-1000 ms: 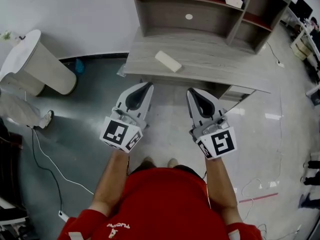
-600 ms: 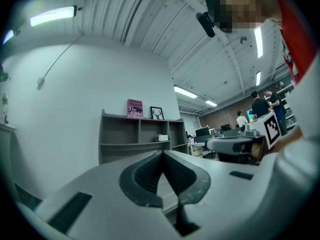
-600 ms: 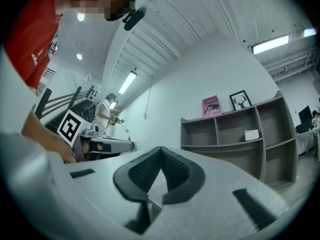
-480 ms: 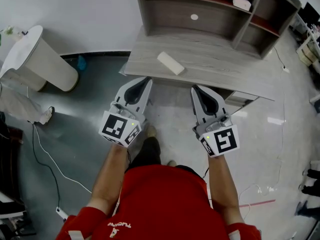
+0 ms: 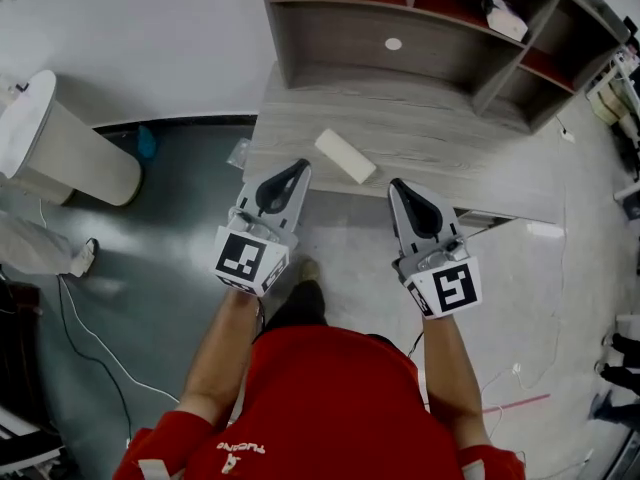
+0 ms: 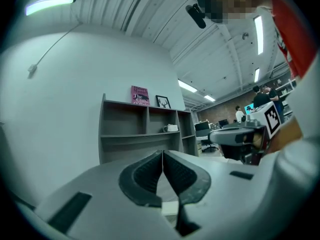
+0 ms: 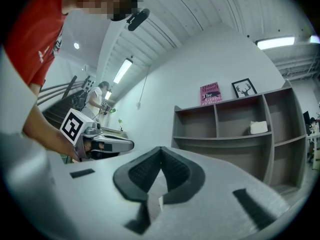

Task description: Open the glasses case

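The case (image 5: pixel 345 155) is laid flat on the desk (image 5: pixel 460 148), near its front edge. The left gripper (image 5: pixel 299 168) and right gripper (image 5: pixel 396 185) are held clenched, empty, at that edge, 1 either side of the case.

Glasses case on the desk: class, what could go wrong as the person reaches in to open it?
1. Both the left gripper and the right gripper are shut; arriving so, they would likely shove the glasses case, not grip it.
2. The case lies loose and slanted near the front edge of the desk; a push might slide it off.
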The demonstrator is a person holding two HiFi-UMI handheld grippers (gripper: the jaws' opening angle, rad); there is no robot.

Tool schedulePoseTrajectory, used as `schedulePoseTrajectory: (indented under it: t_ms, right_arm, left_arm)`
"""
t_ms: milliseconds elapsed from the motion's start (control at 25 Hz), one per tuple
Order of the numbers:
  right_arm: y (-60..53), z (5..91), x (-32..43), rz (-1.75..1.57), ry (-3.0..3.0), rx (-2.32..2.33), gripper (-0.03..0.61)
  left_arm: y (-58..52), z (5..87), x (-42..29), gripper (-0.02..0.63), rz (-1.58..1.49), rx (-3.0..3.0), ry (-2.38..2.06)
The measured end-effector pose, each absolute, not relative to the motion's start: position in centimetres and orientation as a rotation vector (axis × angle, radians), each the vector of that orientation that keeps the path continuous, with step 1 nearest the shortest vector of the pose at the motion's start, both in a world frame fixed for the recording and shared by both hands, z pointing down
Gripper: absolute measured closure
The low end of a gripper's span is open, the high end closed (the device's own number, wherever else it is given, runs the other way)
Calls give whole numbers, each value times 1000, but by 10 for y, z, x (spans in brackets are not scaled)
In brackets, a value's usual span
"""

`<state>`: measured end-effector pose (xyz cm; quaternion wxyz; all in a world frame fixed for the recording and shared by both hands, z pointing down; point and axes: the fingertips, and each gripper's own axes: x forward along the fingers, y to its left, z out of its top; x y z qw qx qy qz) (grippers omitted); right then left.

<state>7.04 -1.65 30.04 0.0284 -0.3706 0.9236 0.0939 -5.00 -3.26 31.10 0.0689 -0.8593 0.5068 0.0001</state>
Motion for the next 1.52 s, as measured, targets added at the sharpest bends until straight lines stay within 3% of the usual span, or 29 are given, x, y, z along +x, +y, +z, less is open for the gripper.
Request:
schedulePoseTrajectory:
  t_ms: [520, 640, 840, 1080, 1520]
  right_arm:
    - [-127, 358, 21, 212, 2921, -1384, 572]
    - [-144, 372, 13, 188, 2937, -1430, 559]
    - [-160, 409, 6, 125, 3036, -1476, 513]
    - [-166, 468, 13, -7, 3197, -1499, 412]
    - [-162, 556, 12, -138, 3529, -1371, 279]
  left_arm:
    - [-156, 402, -101, 598, -258, -2797, 1382]
    - [-171, 423, -100, 532, -313, -2860, 1314]
    - [-189, 459, -99, 488, -431, -2938, 1245]
    - [-198, 511, -90, 448, -678, -3007, 1155]
    - [-209, 576, -79, 416, -1082, -3035, 1041]
